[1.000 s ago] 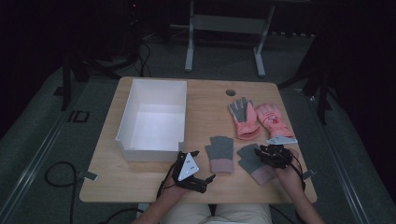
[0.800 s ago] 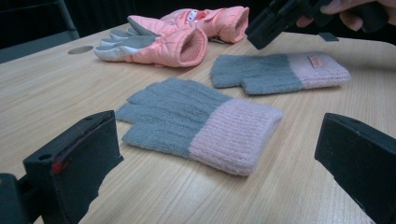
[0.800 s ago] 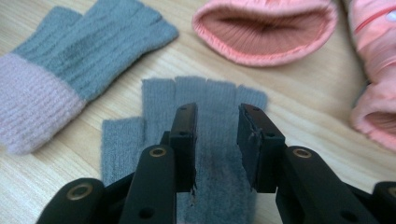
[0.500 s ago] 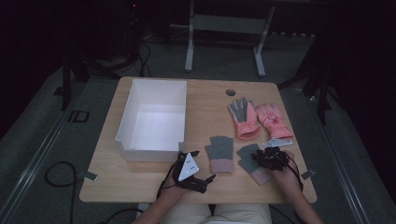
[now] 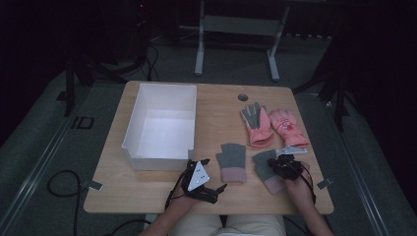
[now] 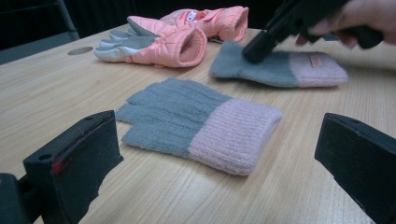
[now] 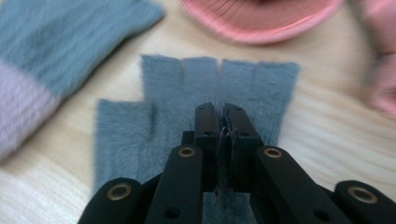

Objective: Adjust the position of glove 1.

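High view: your right hand-held gripper (image 5: 281,166) sits on the grey knit glove with the pink cuff (image 5: 268,170) at the near right of the surface (image 5: 226,118). A second ago it hovered a little higher and to the right over that glove; it has since drawn in slightly toward the glove's middle. Its jaws have just been closing. Your left hand-held gripper (image 5: 209,167) rests near the front edge, just in front of the white bin (image 5: 160,123), unmoved from a second ago. The matching grey glove (image 5: 232,161) lies flat between the two grippers. The pink padded gloves (image 5: 273,126) lie farther back, untouched.

Left gripper view: the jaws stand wide, nothing between them, and the matching grey glove lies flat on the wood ahead. Beyond it, your right hand-held gripper (image 6: 261,44) presses onto the other grey glove (image 6: 280,69).

Right gripper view: the jaws are all but together, with a thin pinch of grey knit (image 7: 223,135) caught between the pads, just below the glove's finger stubs. The glove lies flat on the surface, not lifted.

Judgement: the grasp looks made, but it is a shallow pinch of fabric. The next move is likely a lift toward the bin; raise slowly and watch that the knit does not slip out.
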The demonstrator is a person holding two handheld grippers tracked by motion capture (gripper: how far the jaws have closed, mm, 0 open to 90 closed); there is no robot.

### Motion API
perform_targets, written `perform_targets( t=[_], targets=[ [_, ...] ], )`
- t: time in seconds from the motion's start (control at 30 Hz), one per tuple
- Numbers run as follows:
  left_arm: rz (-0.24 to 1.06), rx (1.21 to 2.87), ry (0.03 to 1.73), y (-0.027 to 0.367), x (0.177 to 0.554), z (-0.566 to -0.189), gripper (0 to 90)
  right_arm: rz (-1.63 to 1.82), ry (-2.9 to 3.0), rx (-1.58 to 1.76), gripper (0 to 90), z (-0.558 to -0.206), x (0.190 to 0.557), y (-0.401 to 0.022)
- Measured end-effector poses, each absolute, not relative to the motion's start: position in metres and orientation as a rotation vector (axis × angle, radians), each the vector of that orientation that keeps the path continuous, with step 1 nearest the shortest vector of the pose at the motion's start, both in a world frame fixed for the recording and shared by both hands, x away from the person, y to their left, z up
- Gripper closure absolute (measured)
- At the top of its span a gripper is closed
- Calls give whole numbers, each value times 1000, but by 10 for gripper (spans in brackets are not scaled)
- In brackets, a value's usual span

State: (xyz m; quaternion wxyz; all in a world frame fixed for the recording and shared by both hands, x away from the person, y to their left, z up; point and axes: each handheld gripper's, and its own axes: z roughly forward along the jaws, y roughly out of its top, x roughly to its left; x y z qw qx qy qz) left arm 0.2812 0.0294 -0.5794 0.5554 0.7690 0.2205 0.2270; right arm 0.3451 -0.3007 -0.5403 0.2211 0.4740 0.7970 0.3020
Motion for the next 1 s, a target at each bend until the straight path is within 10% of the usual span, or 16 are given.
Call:
perform_targets(
  t=[0.4,1.0],
  targets=[
    [530,1813,527,30,282,-579,0,947,1922,1529,855,-498,321,-301],
    [533,1810,522,30,281,-579,0,840,1824,1708,852,-546,341,-292]
  ],
)
